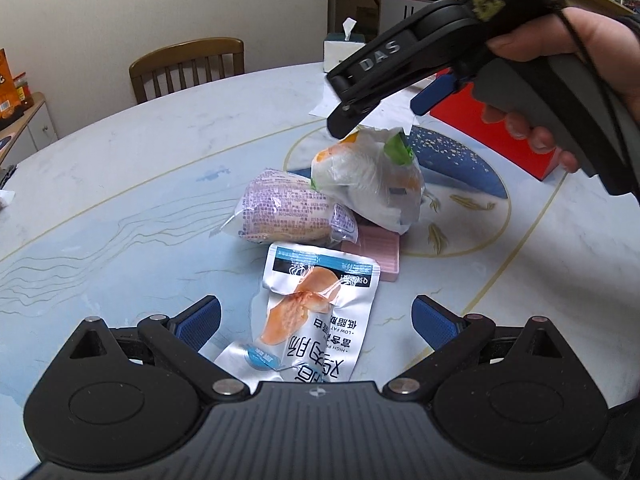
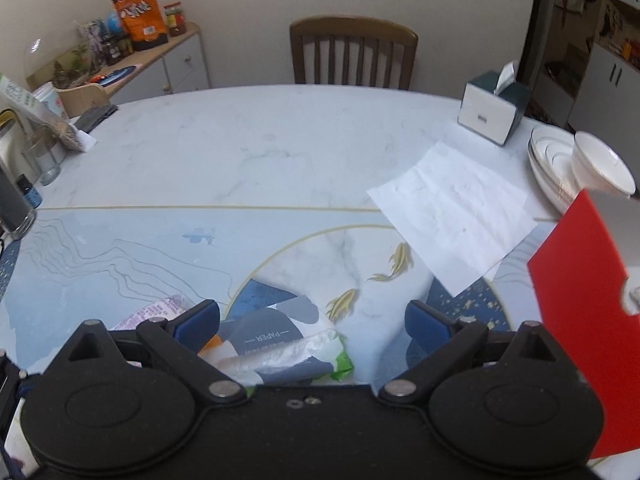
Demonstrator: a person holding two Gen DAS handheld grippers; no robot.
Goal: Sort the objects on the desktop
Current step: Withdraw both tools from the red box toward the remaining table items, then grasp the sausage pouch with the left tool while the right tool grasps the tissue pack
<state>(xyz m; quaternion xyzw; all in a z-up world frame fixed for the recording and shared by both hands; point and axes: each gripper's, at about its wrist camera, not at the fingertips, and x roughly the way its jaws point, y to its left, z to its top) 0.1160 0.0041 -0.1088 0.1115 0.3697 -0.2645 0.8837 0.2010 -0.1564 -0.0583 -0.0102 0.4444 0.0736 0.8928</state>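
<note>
Tabletop [image 1: 120, 184] pouch [image 1: 316, 312] lies lengthwise toward camera.

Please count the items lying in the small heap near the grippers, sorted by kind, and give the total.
Sealed food pouches: 2, chicken pouch and purple-print pouch
Tissue packs: 1, tissue pack
Pink flat boxes: 1, pink box
Total: 4

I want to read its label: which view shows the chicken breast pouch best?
The left wrist view: the chicken breast pouch lies flat on the table between the open left gripper fingers, print and picture visible, its near end hidden by the gripper body. The right wrist view does not show it.
</note>
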